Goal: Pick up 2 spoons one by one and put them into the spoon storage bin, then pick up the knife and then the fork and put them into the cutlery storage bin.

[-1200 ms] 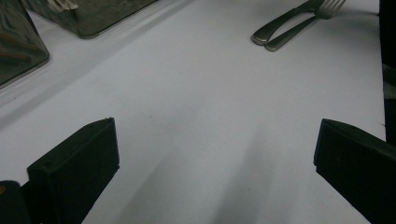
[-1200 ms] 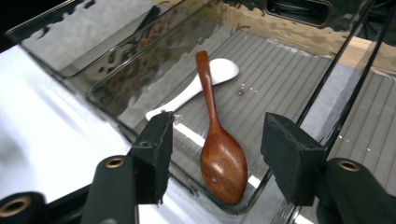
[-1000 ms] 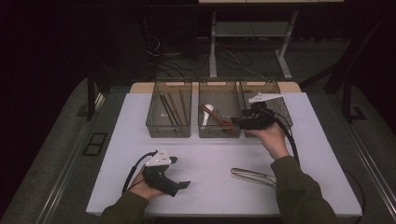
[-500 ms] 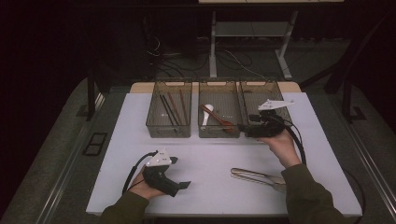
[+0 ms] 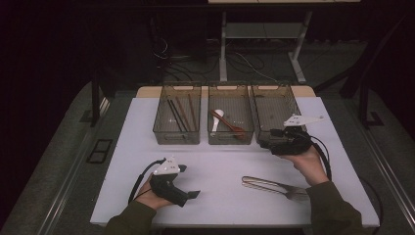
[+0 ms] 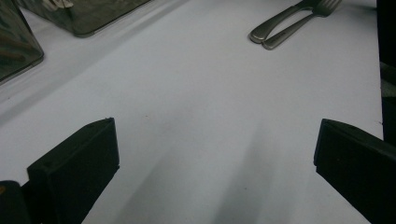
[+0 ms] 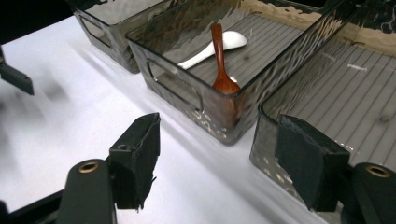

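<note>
A: Right gripper (image 5: 268, 138) is hovering at the front corner of the right-hand bin (image 5: 274, 105), jaws pointing left across the table. In the right gripper view its two black pads stand well apart with nothing between them, just white tabletop and the bin's front wall. They've just been opening a touch wider.

B: And the left one?

A: Left gripper (image 5: 195, 195) sits low at the near left of the white table (image 5: 127, 166), in the person's hand. The left gripper view has its jaws spread wide too, bare table between them.

B: What's nearest the right hand?

A: The metal cutlery (image 5: 274, 185), a fork and another piece lying side by side on the table, just in front of the right forearm, handles pointing left. You can see the same pair at the top of the left gripper view (image 6: 292, 21). Neither gripper touches it.

B: The bins?

A: Three in a row at the far side. Left bin (image 5: 177, 117) holds dark chopsticks (image 5: 178, 112). Middle bin (image 5: 230, 122) has a white spoon (image 7: 212, 49) with a brown wooden spoon (image 7: 222, 60) lying across it. The right-hand one looks bare inside
</note>
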`<state>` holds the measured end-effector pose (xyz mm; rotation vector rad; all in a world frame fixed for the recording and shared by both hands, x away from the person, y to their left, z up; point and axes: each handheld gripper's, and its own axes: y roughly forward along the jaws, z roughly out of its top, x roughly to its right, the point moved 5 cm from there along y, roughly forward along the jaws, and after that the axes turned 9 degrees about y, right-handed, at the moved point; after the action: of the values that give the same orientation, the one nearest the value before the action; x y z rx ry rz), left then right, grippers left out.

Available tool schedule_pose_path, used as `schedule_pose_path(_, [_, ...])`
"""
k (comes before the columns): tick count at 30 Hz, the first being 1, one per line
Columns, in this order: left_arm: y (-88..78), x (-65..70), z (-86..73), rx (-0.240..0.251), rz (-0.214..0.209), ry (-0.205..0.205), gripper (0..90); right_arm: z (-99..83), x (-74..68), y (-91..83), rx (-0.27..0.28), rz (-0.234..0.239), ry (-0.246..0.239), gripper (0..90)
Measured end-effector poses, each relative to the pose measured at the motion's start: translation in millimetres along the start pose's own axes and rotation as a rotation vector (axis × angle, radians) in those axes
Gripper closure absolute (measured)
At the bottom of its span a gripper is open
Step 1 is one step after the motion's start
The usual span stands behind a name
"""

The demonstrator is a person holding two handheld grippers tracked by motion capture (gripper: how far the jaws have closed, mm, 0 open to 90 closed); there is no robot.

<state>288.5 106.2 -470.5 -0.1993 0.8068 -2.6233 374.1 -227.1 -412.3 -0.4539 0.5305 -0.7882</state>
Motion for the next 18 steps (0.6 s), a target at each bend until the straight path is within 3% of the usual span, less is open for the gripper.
schedule_pose_path(18, [-0.7, -0.2, -0.4, -0.012, 0.001, 0.013, 0.0, -37.7, -0.4, -36.8, -0.035, 0.019, -0.043, 31.3])
